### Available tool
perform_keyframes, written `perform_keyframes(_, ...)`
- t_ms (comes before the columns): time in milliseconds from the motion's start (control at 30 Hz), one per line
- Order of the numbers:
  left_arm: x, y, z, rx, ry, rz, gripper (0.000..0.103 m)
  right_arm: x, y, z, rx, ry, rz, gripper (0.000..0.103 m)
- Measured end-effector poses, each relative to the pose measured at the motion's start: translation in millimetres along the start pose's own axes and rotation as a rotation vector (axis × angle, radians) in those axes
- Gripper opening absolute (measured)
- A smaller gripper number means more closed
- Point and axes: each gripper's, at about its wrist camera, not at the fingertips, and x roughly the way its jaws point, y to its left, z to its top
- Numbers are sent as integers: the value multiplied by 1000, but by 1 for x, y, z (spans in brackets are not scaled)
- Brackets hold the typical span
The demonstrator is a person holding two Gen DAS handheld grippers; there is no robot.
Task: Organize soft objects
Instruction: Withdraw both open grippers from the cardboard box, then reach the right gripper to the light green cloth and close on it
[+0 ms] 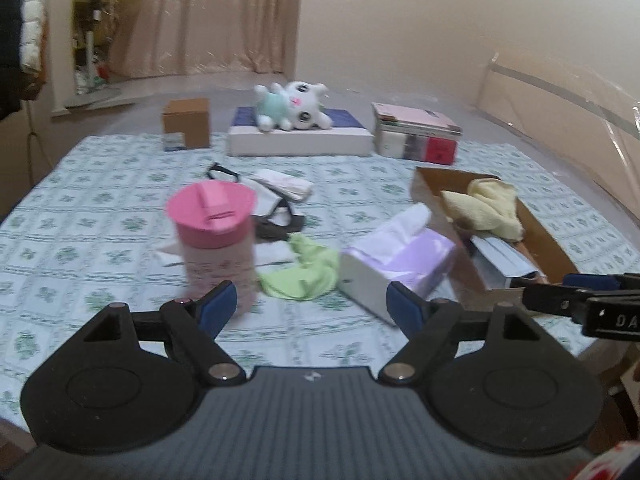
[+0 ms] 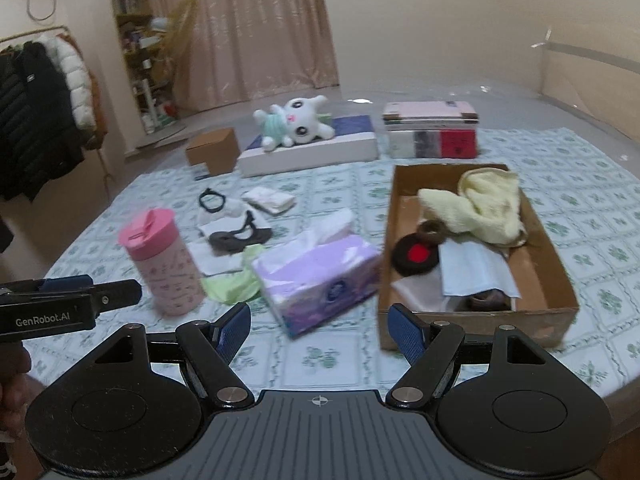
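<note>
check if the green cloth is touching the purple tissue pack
Touching. In the right wrist view the green cloth runs right up against the near left corner of the purple tissue pack, with no tablecloth showing between them.

Pink-lidded cup (image 2: pixel 162 264), small brown box (image 2: pixel 213 151), stacked books (image 2: pixel 434 136), hanging jackets (image 2: pixel 36 116), beige curtain (image 2: pixel 256 28)

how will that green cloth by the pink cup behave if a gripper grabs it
The green cloth lies crumpled in soft folds, so it will probably go limp and dangle from a pinch. It looks thin, likely very light. One edge lies against the tissue pack, so a pull might nudge or snag that.
</note>
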Motion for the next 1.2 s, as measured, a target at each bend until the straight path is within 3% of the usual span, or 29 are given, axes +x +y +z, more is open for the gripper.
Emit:
perform_keyframes(400, -6, 33, -8, 0, -11, 19, 78, 13, 20, -2, -45, 30, 37, 75)
perform_keyframes(600, -3, 44, -8, -1, 9, -40, 78, 21, 26, 0, -76, 39, 48, 75)
perform_keyframes(933, 10, 84, -11, 44, 39, -28, 78, 51, 35, 15, -186, 58, 89, 75)
perform_keyframes(1200, 28, 124, -2, 132, 55, -46, 79, 89, 50, 28, -357, 99, 148, 75)
